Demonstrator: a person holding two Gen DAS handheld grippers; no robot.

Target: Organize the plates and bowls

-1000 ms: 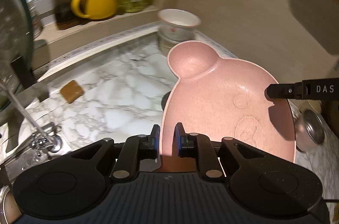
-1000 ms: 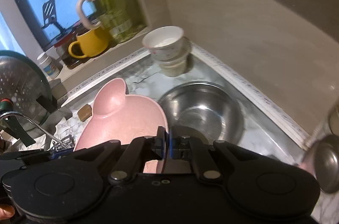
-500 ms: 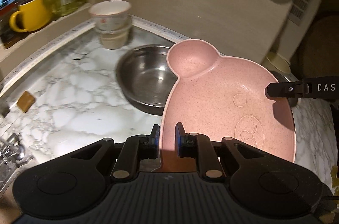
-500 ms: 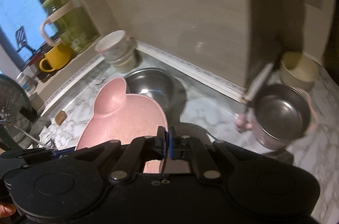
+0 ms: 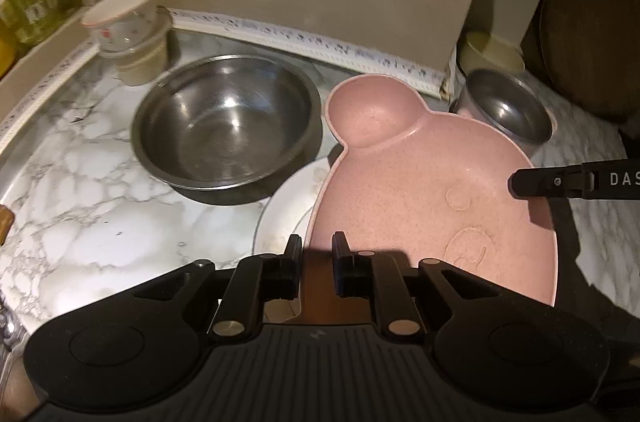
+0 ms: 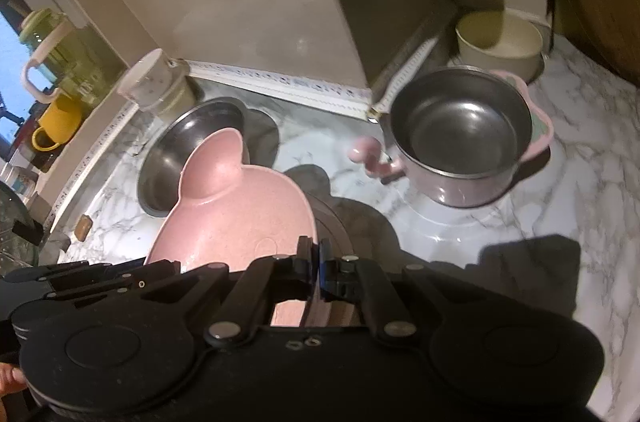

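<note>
We hold the pink bear-shaped plate (image 5: 432, 190) by its rim, left tongs (image 5: 316, 254) and right tongs (image 6: 318, 262) both clamped on it, above the white plate (image 5: 288, 210). We should lower it level, clear of the steel bowl (image 5: 224, 122).

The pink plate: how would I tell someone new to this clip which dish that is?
Start at the marble counter and find the wide steel bowl near the back wall. Just right of it, held above a white plate, is the pink plate, gripped at its rim by both grippers. It alone is pink plastic, shaped like an animal head with a round ear and an embossed face.
</note>
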